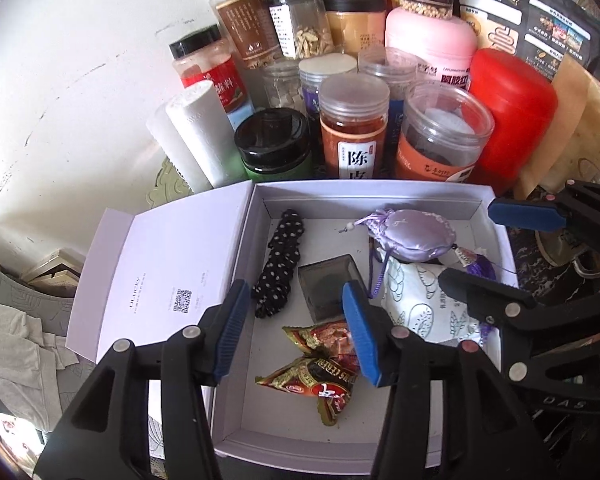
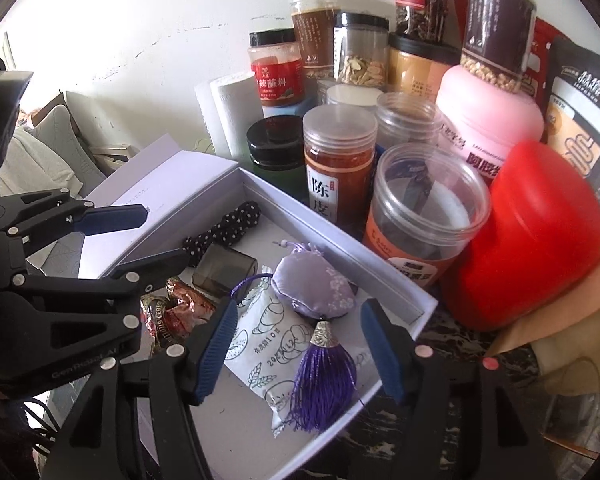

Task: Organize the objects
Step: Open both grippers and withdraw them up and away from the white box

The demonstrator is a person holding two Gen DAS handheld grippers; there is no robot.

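Note:
An open white box [image 1: 260,436] [image 2: 396,300] holds a black dotted hair tie [image 1: 278,264] [image 2: 228,228], a small dark clear case [image 1: 328,284] [image 2: 224,270], snack packets [image 1: 320,368] [image 2: 172,312], a white patterned sachet [image 1: 416,308] [image 2: 268,344] and a lilac pouch [image 1: 412,232] [image 2: 312,288] with a purple tassel [image 2: 324,384]. My left gripper [image 1: 296,332] is open and empty above the box's near left part. My right gripper [image 2: 300,352] is open and empty over the sachet and tassel; it also shows at the right in the left wrist view [image 1: 496,244].
The box lid [image 1: 160,276] lies open to the left. Several jars stand behind the box, among them an orange-labelled one [image 1: 354,128] [image 2: 338,160], with a red container [image 1: 512,112] [image 2: 532,232], a pink tub [image 1: 432,40], a paper roll [image 1: 196,136] and the white wall [image 1: 80,60].

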